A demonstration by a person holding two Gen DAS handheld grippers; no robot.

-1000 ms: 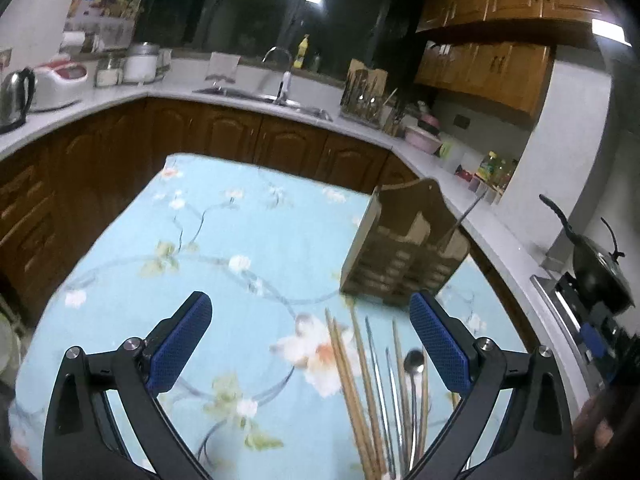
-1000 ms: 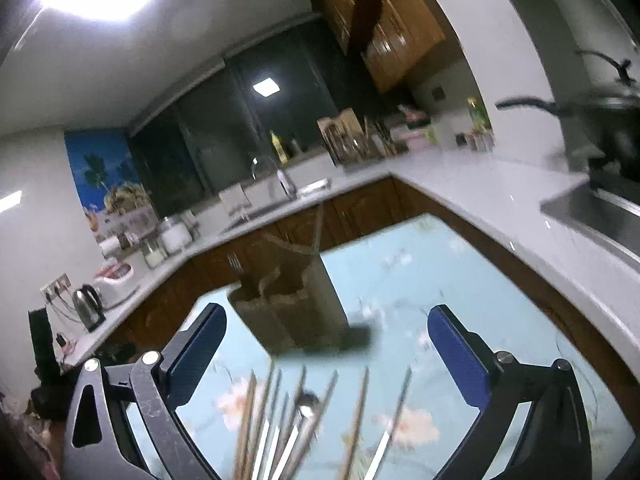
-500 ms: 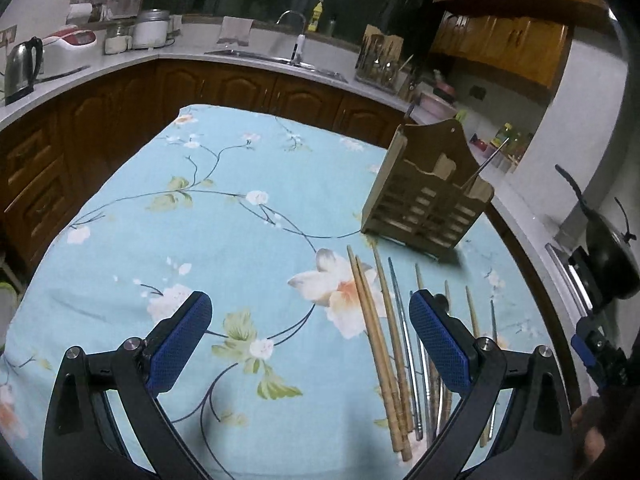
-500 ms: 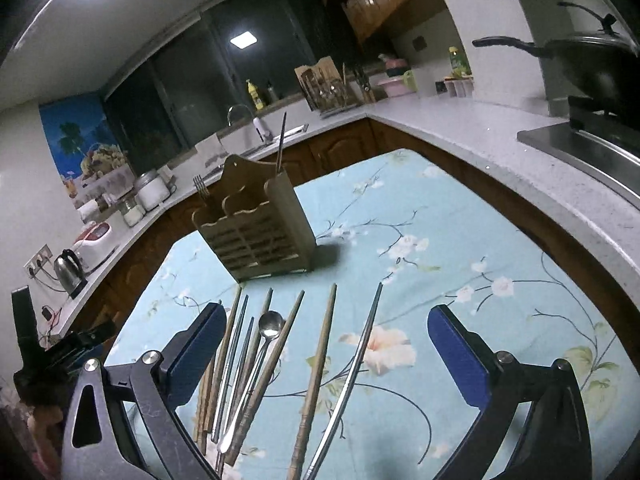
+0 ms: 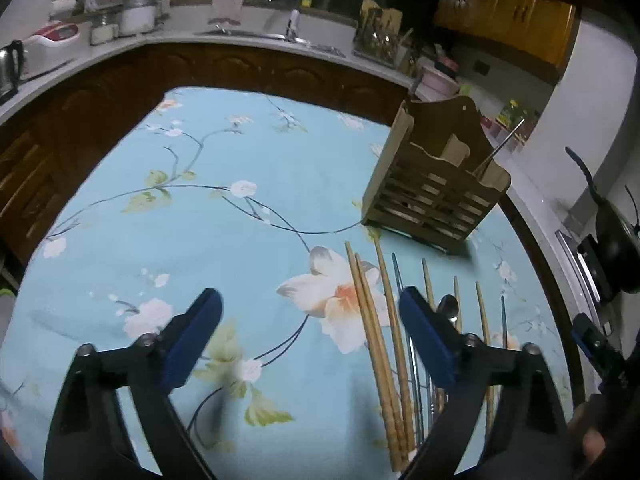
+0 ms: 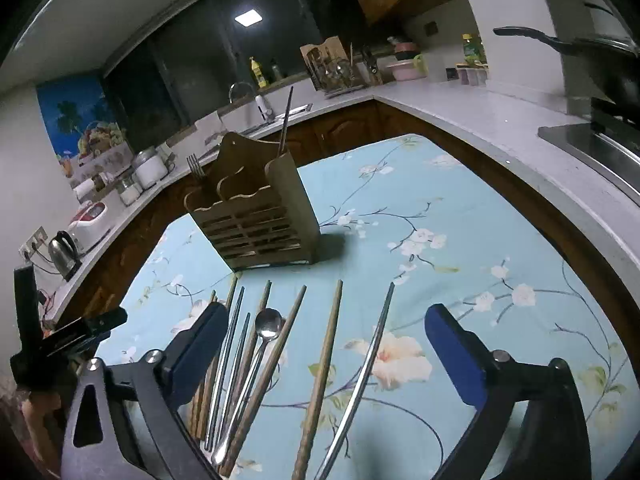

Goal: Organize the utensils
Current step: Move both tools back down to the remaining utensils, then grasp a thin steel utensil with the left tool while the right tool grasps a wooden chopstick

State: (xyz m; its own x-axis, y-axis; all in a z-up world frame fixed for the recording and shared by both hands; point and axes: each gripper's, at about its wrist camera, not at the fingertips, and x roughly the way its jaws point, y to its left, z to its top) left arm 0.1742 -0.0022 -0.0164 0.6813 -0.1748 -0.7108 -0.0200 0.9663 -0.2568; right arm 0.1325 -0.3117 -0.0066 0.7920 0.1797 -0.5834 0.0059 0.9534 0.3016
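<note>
Both grippers, left gripper [image 5: 310,338] and right gripper [image 6: 326,346], hover with fingers spread, just narrowing a bit, pinching nothing. Chopsticks [image 6: 320,376] and spoon [image 6: 269,322] lie on the worktop [image 5: 240,240] just before the wooden holder [image 6: 256,216].

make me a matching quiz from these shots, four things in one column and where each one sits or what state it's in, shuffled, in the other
Things:
1. fork
2. spoon
3. wooden utensil holder
4. right gripper

Places or states:
A. lying flat on the tablecloth among the chopsticks
B. standing upright on the cloth, behind the row of utensils
C. open, nothing held, over the loose utensils
D. upright in the holder, tines up

Pairs: 1-D, 2-A, 3-B, 4-C
</note>
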